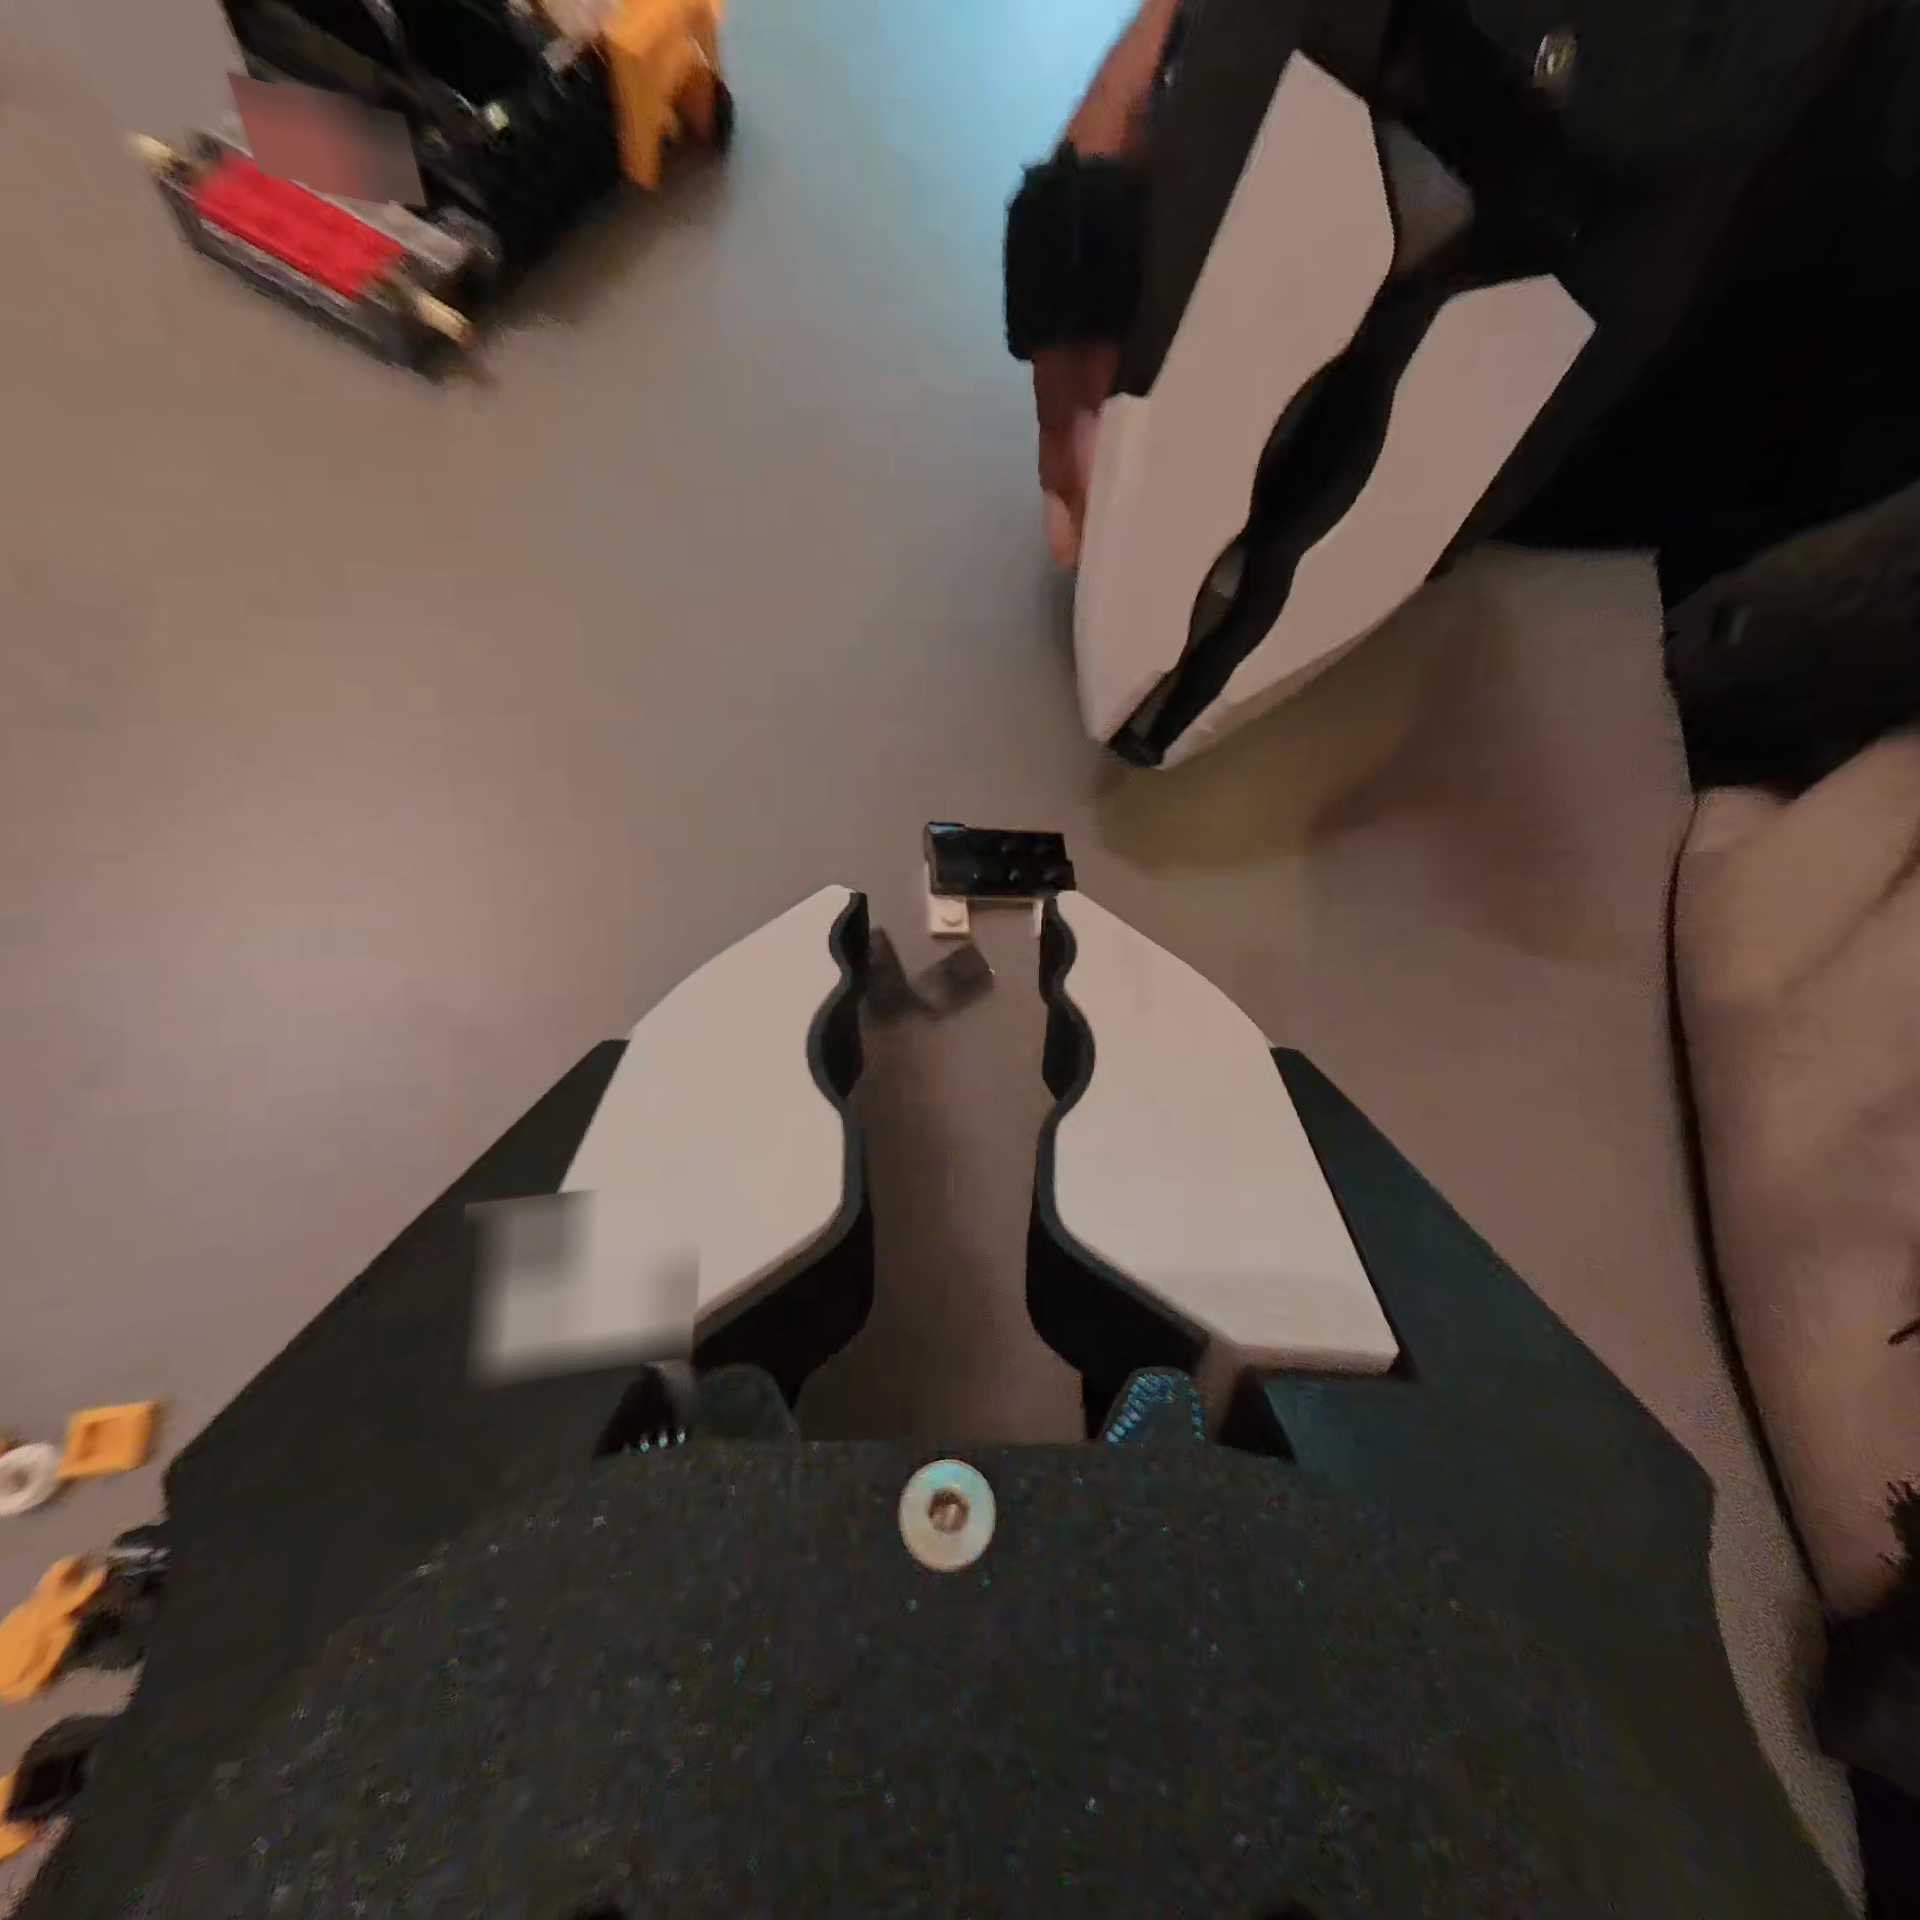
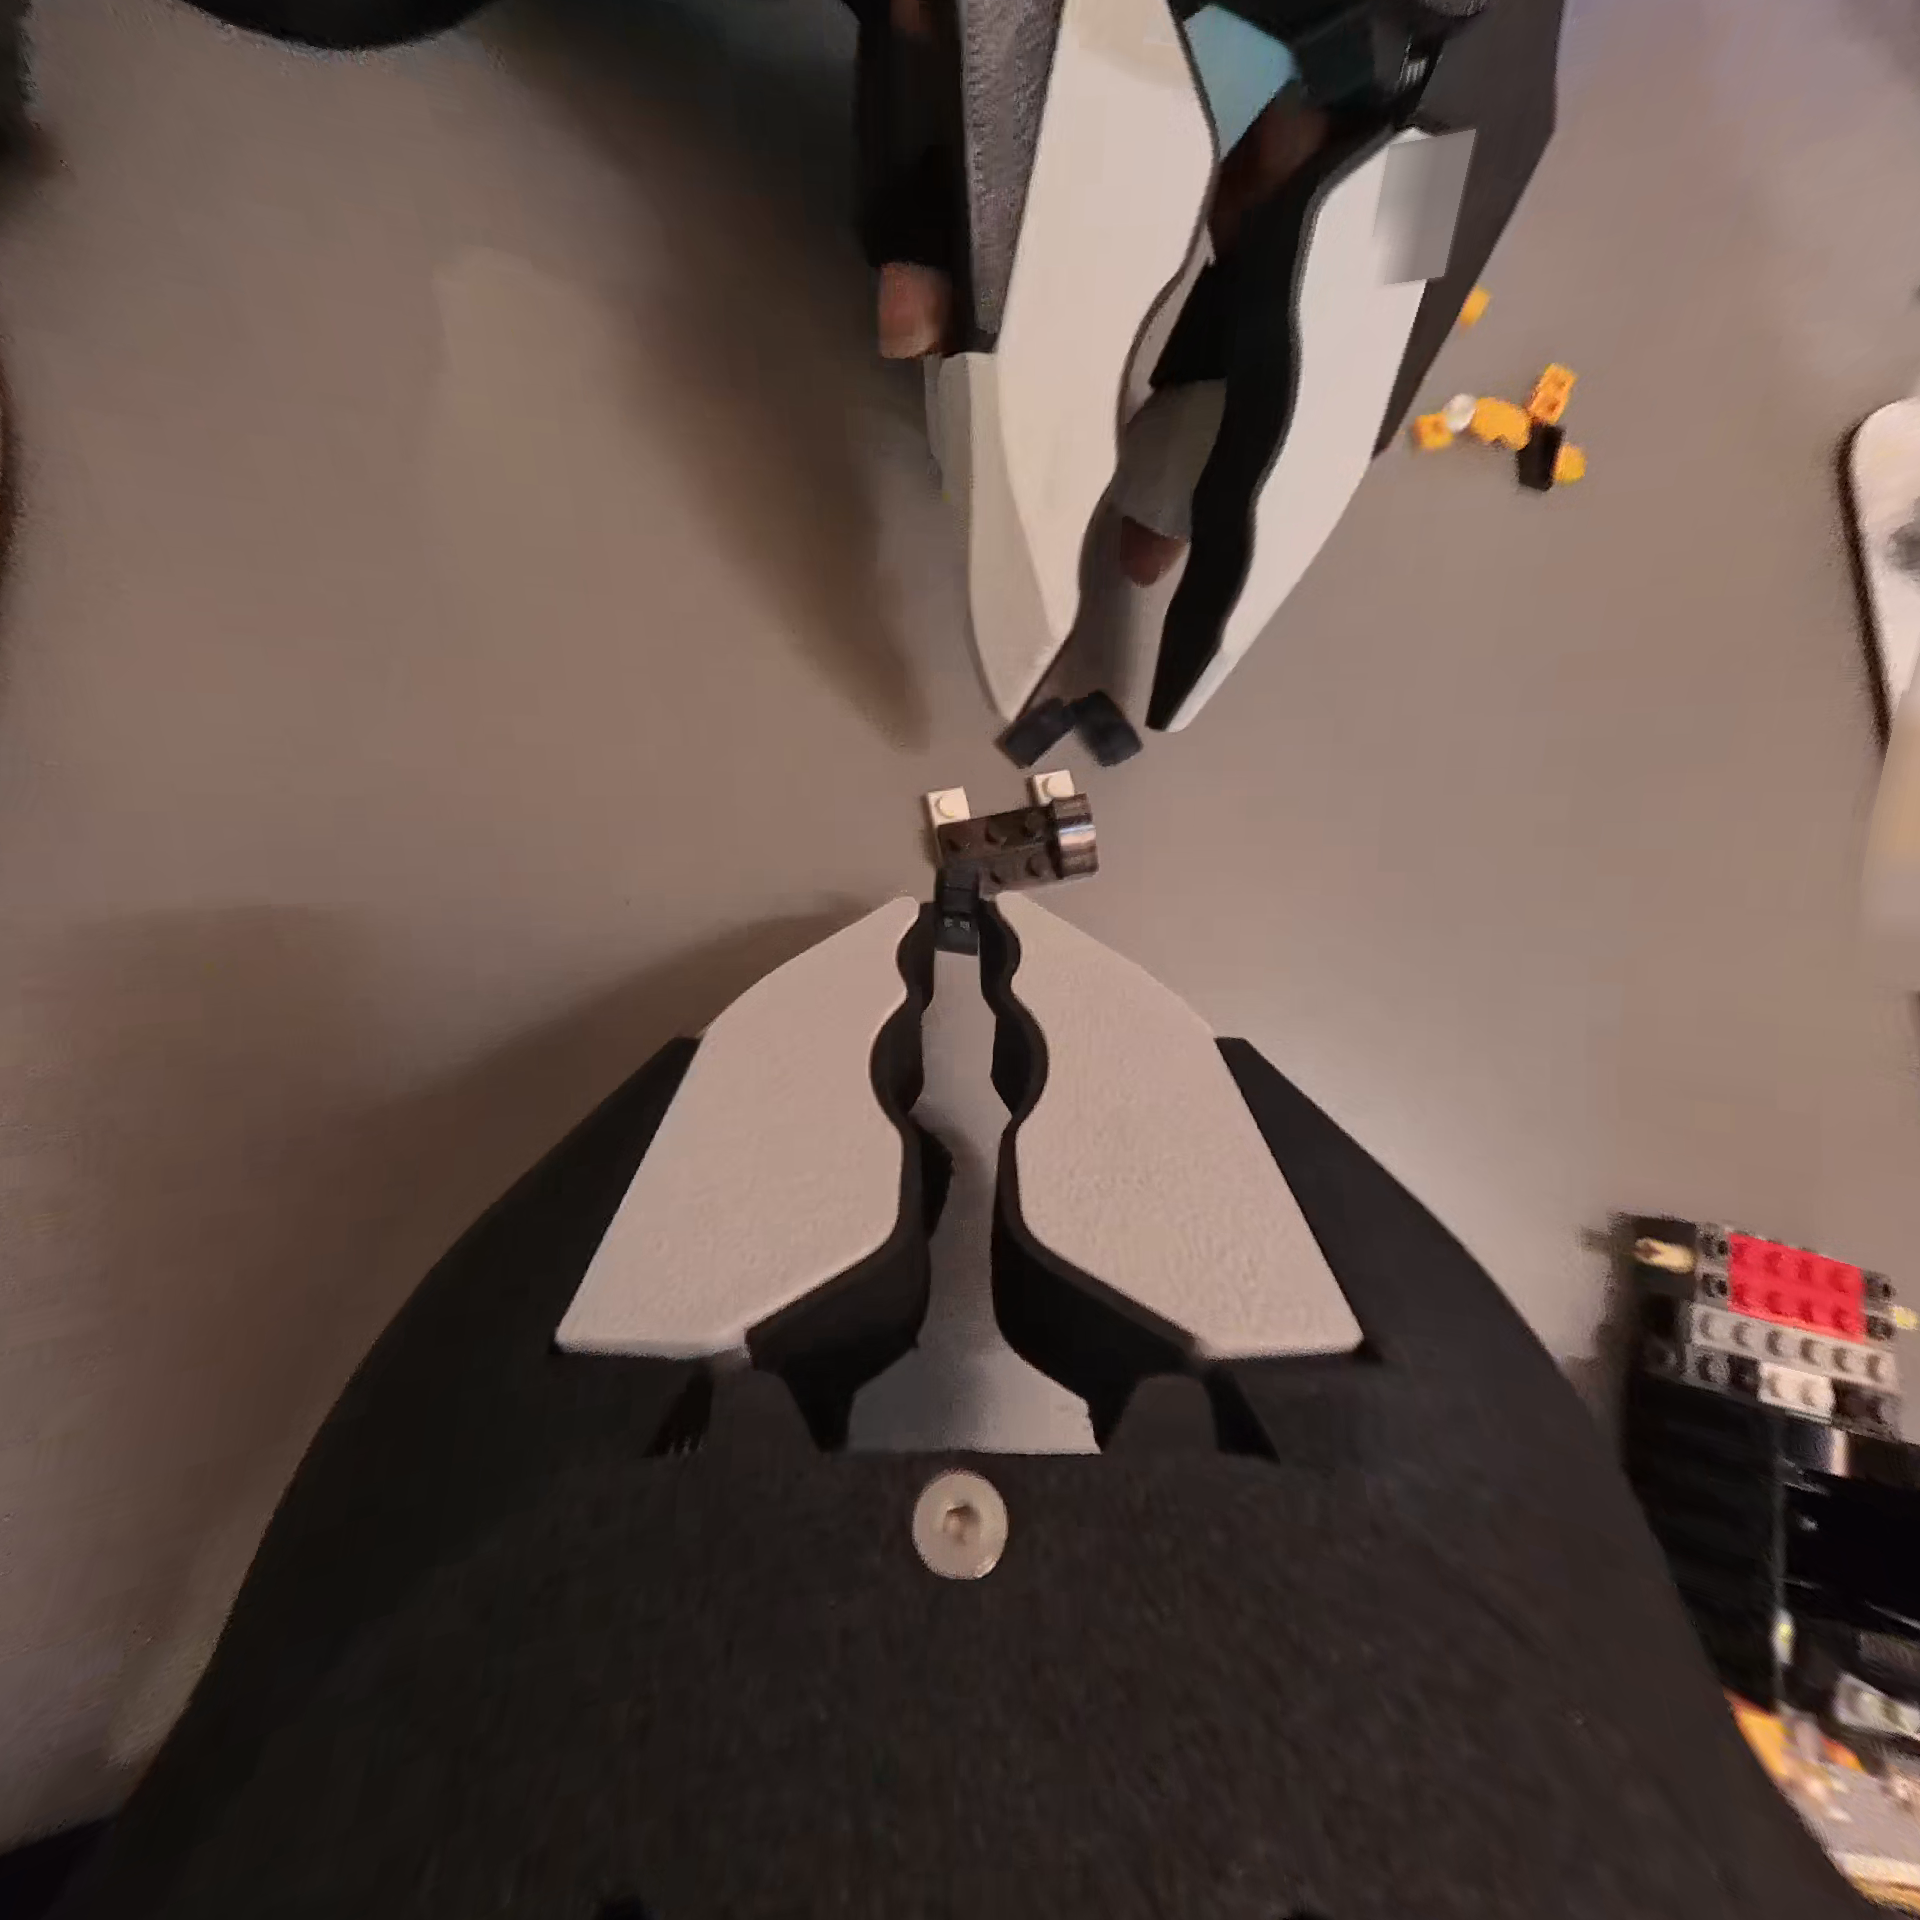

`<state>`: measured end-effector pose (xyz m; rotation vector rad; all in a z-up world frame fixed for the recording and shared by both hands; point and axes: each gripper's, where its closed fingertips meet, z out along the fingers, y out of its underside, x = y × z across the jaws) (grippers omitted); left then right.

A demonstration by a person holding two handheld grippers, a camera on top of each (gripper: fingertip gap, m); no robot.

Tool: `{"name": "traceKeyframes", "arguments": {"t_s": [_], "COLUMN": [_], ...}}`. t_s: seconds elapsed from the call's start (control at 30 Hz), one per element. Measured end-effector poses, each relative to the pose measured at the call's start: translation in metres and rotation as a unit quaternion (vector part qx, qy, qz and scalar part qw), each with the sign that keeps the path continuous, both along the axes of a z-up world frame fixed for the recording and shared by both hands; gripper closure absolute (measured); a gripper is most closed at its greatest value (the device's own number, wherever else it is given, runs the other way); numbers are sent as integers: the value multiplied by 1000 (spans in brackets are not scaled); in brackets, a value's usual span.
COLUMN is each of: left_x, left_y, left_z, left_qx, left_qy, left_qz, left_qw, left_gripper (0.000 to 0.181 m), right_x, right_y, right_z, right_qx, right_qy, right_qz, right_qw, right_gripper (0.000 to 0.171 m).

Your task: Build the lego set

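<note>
Sitting mid-table: black studded lego assembly point(image 2: 1013, 844) on white plates, two loose dark pieces point(image 2: 1070, 725) beside it. Left gripper point(image 1: 951, 914) spread around those; right gripper point(image 2: 961, 920) pinches small dark brick point(image 2: 956, 920). Red-topped build point(image 2: 1792, 1340) at edge.

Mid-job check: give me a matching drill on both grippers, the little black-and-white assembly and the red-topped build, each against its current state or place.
Column one:
1. left gripper
2. right gripper
3. black-and-white assembly
4. red-topped build

Column two:
A. shut on a small dark piece
B. lying on the table between the two grippers' tips
C. open, with two loose dark pieces at its tips
D. off to the side, away from both grippers

Pairs: 1-C, 2-A, 3-B, 4-D.
</note>
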<state>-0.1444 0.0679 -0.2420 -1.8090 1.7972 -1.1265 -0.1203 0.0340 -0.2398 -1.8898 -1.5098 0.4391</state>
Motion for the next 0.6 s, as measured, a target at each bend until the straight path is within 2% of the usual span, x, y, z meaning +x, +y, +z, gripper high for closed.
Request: {"name": "traceKeyframes", "arguments": {"t_s": [0.03, 0.23, 0.37, 0.6], "left_x": [0, 6, 8, 12], "left_y": [-2, -25, -38, -40], "left_z": [-4, 4, -6, -10], "left_qx": [3, 25, 52, 83], "left_qy": [8, -16, -2, -5], "left_qz": [-4, -50, -80, -86], "left_qw": [1000, 998, 995, 993], "left_gripper": [150, 158, 162, 163], "right_x": [1, 0, -4, -10], "right_y": [0, -2, -6, -9], "right_z": [-3, -12, -15, -18], "right_qx": [-5, -27, -40, -44], "right_qy": [-5, -13, -14, -9], "right_qz": [-2, -3, 4, 14], "right_qw": [1000, 1000, 999, 999], "right_gripper": [163, 163, 163, 163]}}
